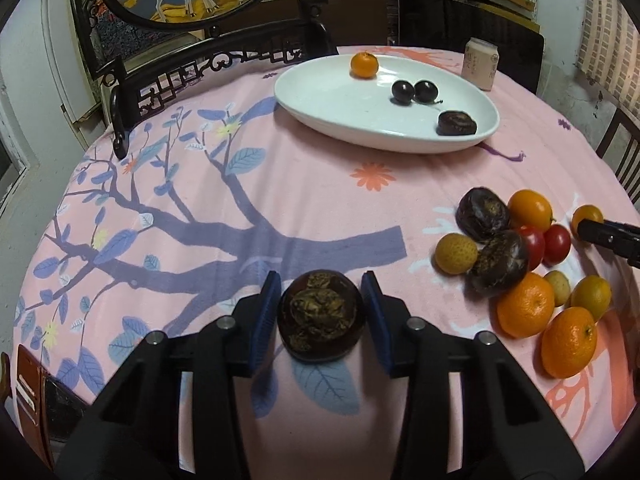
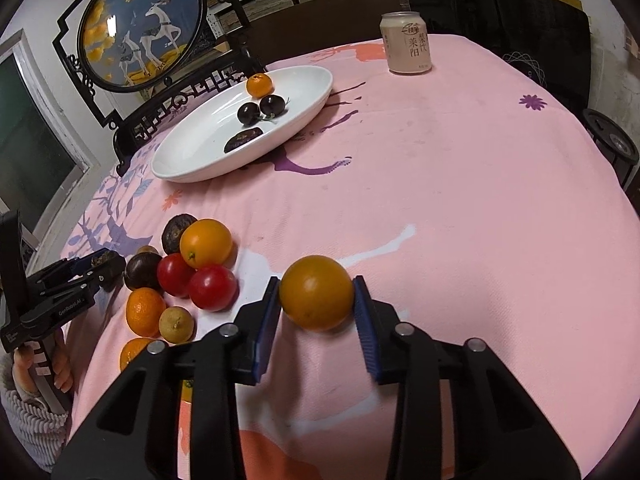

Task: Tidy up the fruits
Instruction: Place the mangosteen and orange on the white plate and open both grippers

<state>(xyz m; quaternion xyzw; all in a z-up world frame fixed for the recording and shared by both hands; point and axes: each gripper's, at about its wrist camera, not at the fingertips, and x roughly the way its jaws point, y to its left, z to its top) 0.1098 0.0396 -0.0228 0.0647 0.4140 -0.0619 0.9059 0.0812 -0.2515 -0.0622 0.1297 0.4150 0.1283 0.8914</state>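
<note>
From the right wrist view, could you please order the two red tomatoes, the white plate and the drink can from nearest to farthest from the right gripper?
1. Two red tomatoes: just left of the right gripper.
2. White plate: farther back, upper left.
3. Drink can: at the table's far edge.

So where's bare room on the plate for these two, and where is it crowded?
The white plate is bare on its near-left half. Its far-right side holds the small orange, two dark fruits and a brown one. The loose pile is crowded.
</note>
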